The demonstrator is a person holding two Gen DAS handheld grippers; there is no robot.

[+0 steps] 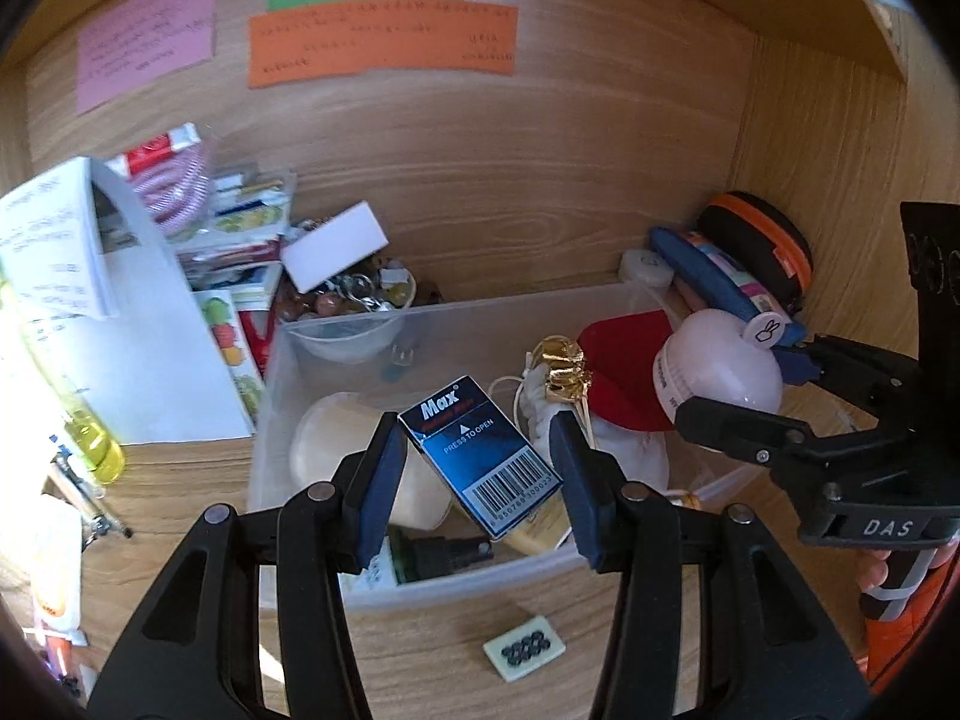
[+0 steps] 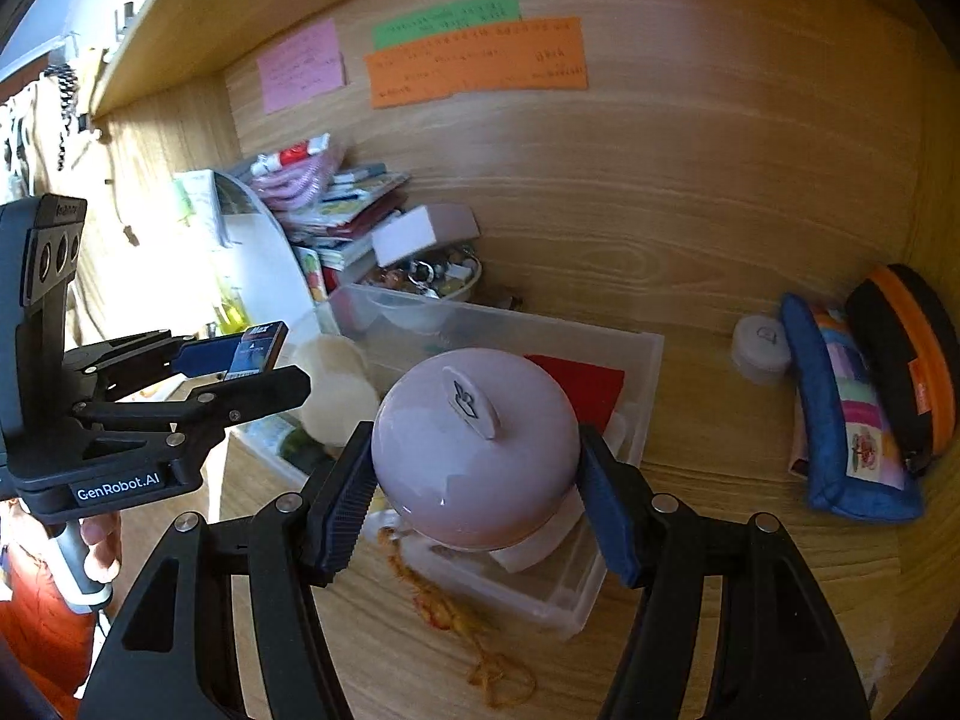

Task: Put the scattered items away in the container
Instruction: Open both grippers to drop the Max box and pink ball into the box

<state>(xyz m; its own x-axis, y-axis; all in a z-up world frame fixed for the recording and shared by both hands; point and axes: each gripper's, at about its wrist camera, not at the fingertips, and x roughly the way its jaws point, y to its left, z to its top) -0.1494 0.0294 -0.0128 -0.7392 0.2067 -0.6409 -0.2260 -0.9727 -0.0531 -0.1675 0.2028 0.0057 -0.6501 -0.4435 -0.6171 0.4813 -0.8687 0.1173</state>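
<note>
My left gripper [image 1: 480, 468] is clamped on a blue Max box [image 1: 480, 456], barcode up, above the clear bin [image 1: 420, 588]. My right gripper [image 2: 474, 492] is clamped on a glossy pink apple-shaped jar [image 2: 474, 450] over the bin's right end. The jar's white base is half hidden. The bin's contents are jumbled and hard to make out; note [image 1: 384, 42] text unreadable.

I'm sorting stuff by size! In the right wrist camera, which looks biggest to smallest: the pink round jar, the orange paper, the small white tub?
1. Pink round jar, though it's nearest the camera.
2. Orange paper.
3. Small white tub.
</note>
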